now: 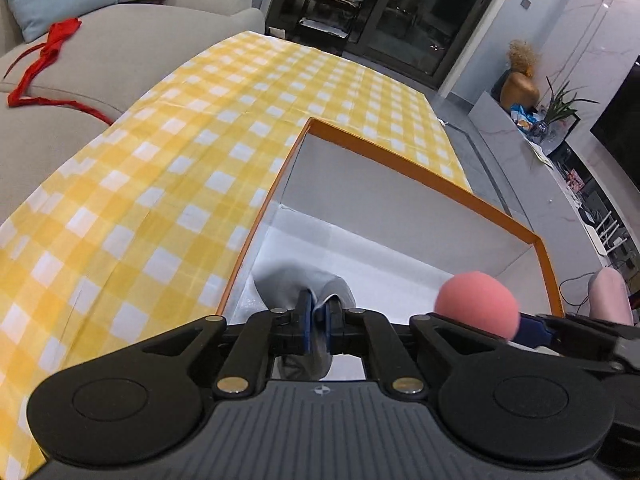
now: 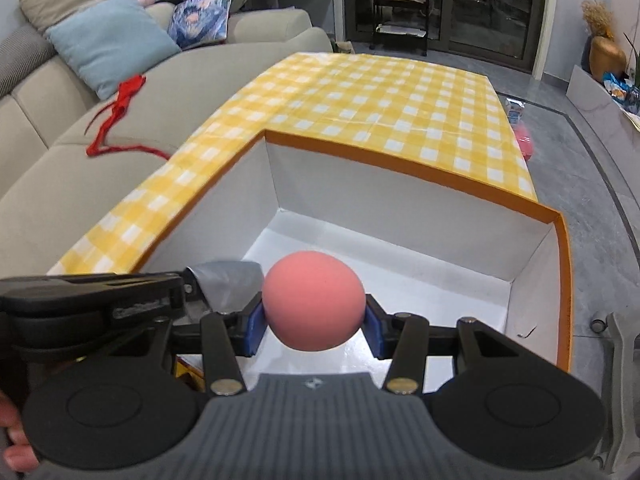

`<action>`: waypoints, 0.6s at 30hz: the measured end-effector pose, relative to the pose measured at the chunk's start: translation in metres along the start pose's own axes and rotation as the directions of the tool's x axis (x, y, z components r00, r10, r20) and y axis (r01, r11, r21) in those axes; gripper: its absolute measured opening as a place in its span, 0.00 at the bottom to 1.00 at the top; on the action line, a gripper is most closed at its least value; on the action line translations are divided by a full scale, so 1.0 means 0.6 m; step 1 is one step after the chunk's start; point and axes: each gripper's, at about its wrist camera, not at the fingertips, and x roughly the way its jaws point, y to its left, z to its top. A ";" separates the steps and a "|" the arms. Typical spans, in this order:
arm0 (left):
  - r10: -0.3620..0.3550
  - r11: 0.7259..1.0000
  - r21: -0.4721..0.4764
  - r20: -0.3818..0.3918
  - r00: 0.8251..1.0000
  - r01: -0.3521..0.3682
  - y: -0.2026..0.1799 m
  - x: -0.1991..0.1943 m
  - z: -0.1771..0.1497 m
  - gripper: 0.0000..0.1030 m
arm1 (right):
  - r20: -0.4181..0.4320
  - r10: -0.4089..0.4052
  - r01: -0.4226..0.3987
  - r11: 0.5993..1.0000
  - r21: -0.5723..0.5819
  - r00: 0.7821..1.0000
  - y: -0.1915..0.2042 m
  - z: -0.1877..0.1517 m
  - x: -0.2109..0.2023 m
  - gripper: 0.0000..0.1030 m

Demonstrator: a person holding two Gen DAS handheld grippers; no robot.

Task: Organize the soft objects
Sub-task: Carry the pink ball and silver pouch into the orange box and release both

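Note:
An orange-rimmed box with white inner walls stands on the yellow checked tablecloth; it also shows in the right wrist view. My left gripper is shut on a grey soft cloth object and holds it over the box's near left corner. My right gripper is shut on a pink foam ball over the box's near side. The ball and the cloth each show in the other view, side by side.
A beige sofa runs along the left with a red ribbon, a light blue cushion and a printed cushion. A pink object lies on the floor past the table's right edge. A gold vase stands on a white counter at right.

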 end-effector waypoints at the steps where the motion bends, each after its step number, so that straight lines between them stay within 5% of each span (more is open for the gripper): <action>1: -0.015 1.000 -0.005 0.007 1.000 0.015 0.003 -0.004 0.000 0.17 | -0.002 -0.005 0.005 1.000 0.005 1.000 -0.002 0.001 0.003 0.47; 3: -0.063 0.997 -0.036 0.024 0.998 0.064 0.014 -0.007 0.005 0.30 | 0.002 -0.010 0.010 1.000 0.019 1.000 -0.006 0.001 0.006 0.47; 6: -0.145 0.986 -0.065 0.099 0.984 0.152 0.034 -0.019 0.002 0.79 | 0.009 -0.024 0.024 1.000 0.003 1.000 -0.003 -0.001 0.011 0.47; 7: -0.166 0.982 -0.067 0.147 0.975 0.177 0.040 -0.027 -0.002 0.86 | 0.005 -0.025 0.025 1.000 -0.012 1.000 0.001 -0.002 0.012 0.47; 11: -0.187 0.966 -0.122 0.277 0.942 0.228 0.065 -0.051 -0.004 0.92 | -0.015 -0.012 0.012 1.000 -0.016 1.000 0.010 -0.004 0.025 0.47; 18: -0.149 0.971 -0.148 0.240 0.959 0.188 0.076 -0.054 0.013 0.92 | -0.065 0.015 -0.017 0.999 -0.028 0.998 0.029 -0.007 0.055 0.48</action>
